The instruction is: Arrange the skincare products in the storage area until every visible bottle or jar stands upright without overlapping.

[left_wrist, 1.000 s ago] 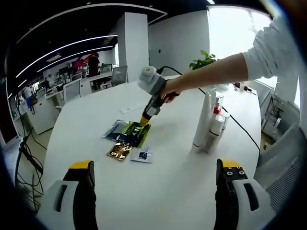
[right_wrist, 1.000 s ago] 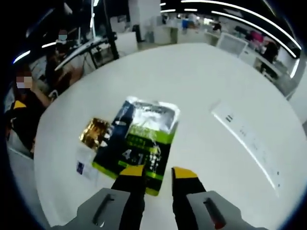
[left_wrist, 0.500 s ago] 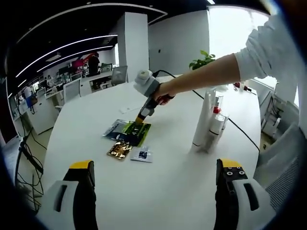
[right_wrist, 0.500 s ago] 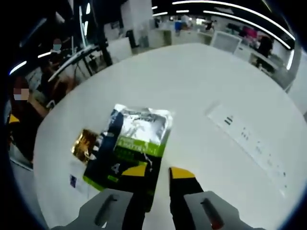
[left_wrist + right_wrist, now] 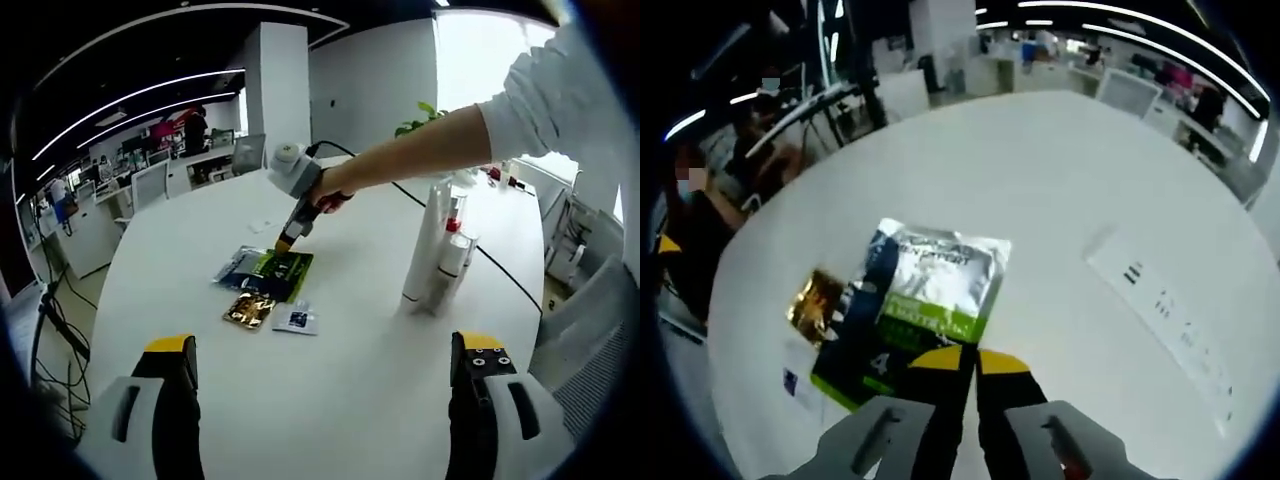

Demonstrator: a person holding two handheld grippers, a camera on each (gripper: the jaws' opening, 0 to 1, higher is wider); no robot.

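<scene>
Now our right gripper (image 5: 968, 356), jaws nearly shut, pinches the near edge of the green sachet (image 5: 930, 295), at 12 o'clock from its tips. We judge a firm grip and slow lift best. Our left gripper (image 5: 320, 360) hangs wide open, empty. Bottles (image 5: 438, 250) stand upright at 1 o'clock.

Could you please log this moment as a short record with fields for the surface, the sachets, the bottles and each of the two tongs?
surface: round white table
sachets: green and silver sachet overlapping a gold sachet, small white sachet beside them, all lying flat
bottles: white bottles upright, clustered together
right tongs: jaws nearly closed on the near edge of the green and silver sachet
left tongs: jaws wide apart, holding nothing, above bare table
</scene>
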